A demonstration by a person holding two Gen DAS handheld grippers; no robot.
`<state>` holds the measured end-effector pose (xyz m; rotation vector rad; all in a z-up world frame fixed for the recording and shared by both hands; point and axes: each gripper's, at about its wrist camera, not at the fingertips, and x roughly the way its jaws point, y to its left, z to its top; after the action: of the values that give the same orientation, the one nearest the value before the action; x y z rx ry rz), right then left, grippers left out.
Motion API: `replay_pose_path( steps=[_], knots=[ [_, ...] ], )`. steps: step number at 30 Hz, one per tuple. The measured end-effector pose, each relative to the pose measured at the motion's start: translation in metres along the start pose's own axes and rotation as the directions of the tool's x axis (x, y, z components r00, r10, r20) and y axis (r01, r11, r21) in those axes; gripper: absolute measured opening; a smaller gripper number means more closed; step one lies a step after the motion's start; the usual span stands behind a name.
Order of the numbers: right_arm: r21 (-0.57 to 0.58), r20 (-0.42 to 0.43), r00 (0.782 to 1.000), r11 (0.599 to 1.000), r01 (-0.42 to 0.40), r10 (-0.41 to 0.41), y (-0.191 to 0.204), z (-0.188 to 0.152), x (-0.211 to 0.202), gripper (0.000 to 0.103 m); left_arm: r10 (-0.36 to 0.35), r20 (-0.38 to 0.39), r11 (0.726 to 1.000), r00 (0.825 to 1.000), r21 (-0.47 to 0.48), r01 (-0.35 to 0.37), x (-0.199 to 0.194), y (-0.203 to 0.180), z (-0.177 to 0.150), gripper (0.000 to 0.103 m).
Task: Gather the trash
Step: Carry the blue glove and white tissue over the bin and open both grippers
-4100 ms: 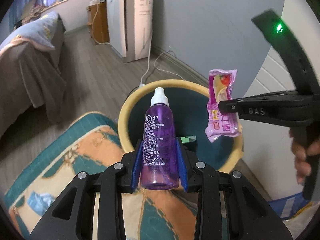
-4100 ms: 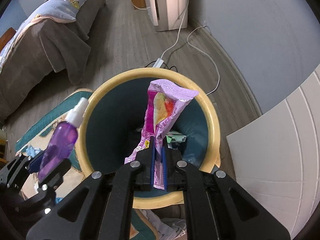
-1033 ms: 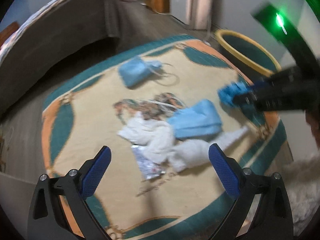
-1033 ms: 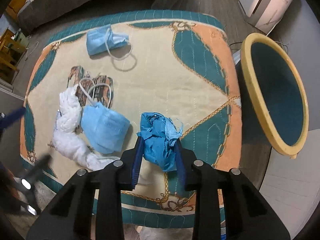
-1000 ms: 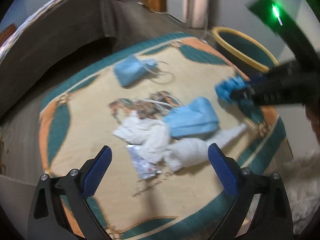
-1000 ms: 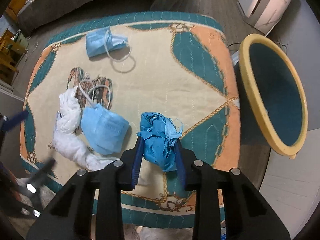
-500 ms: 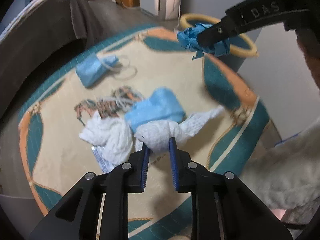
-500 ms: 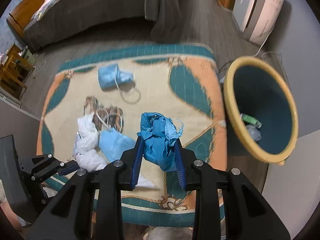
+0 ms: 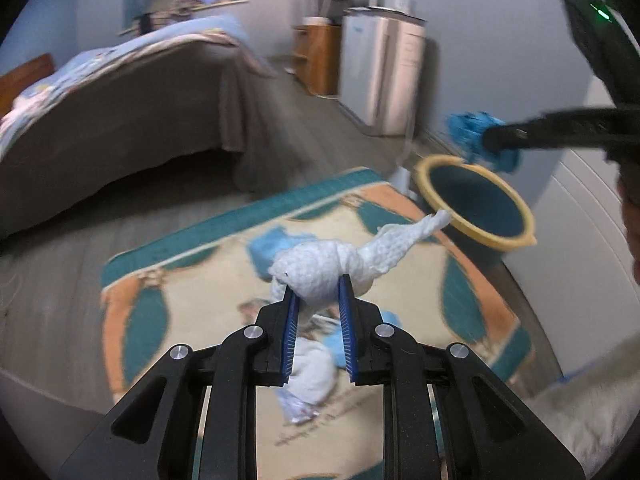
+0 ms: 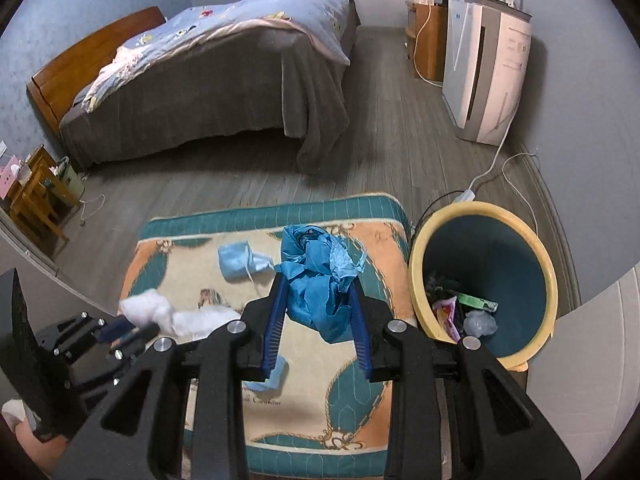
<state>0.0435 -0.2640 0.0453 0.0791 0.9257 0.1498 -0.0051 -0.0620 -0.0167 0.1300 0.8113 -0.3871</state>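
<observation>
My left gripper (image 9: 316, 292) is shut on a white crumpled tissue (image 9: 340, 260) and holds it above the patterned rug (image 9: 180, 300). My right gripper (image 10: 318, 292) is shut on a crumpled blue wad (image 10: 316, 276), held above the rug's right side, left of the yellow-rimmed teal trash bin (image 10: 416, 276). In the left wrist view the right gripper (image 9: 492, 140) with the blue wad (image 9: 476, 136) hangs above the bin (image 9: 480, 236). The bin holds several pieces of trash (image 10: 460, 312). A blue face mask (image 10: 240, 260) lies on the rug (image 10: 168, 260).
Another blue mask (image 9: 336, 344), white tissue (image 9: 312, 372) and a foil wrapper (image 9: 296, 412) lie on the rug below my left gripper. A bed (image 10: 208, 72) stands behind the rug. A white air purifier (image 10: 488, 72) and cables (image 10: 496, 164) are at the back right.
My left gripper has lifted the white tissue off the rug and tilted up. My right gripper has risen with the blue wad and moved toward the bin.
</observation>
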Motion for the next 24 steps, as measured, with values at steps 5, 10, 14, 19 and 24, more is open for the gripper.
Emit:
replay_pose_path(
  steps=[5,10,14,19,24],
  knots=[
    [-0.018,0.001,1.000,1.000,-0.008,0.008,0.000,0.004,0.005,0.030,0.054,-0.013,0.994,0.998,-0.095,-0.055,0.008,0.018,0.006,0.021],
    [-0.020,-0.001,1.000,1.000,-0.012,0.012,-0.007,0.008,0.009,0.030,0.054,-0.024,0.990,0.998,-0.128,-0.057,0.019,0.021,0.012,0.021],
    [-0.024,0.006,1.000,1.000,-0.012,0.012,-0.013,0.011,0.010,0.030,0.051,-0.038,0.991,0.998,-0.122,-0.055,0.027,0.017,0.014,0.021],
    [-0.016,0.009,1.000,1.000,-0.012,0.012,-0.026,0.012,0.012,0.030,0.050,-0.055,0.993,0.997,-0.101,-0.055,0.040,0.004,0.018,0.021],
    [-0.009,0.004,1.000,1.000,0.000,0.000,-0.043,0.012,0.013,0.030,0.047,-0.066,0.995,0.997,-0.084,-0.052,0.049,-0.010,0.022,0.021]
  ],
)
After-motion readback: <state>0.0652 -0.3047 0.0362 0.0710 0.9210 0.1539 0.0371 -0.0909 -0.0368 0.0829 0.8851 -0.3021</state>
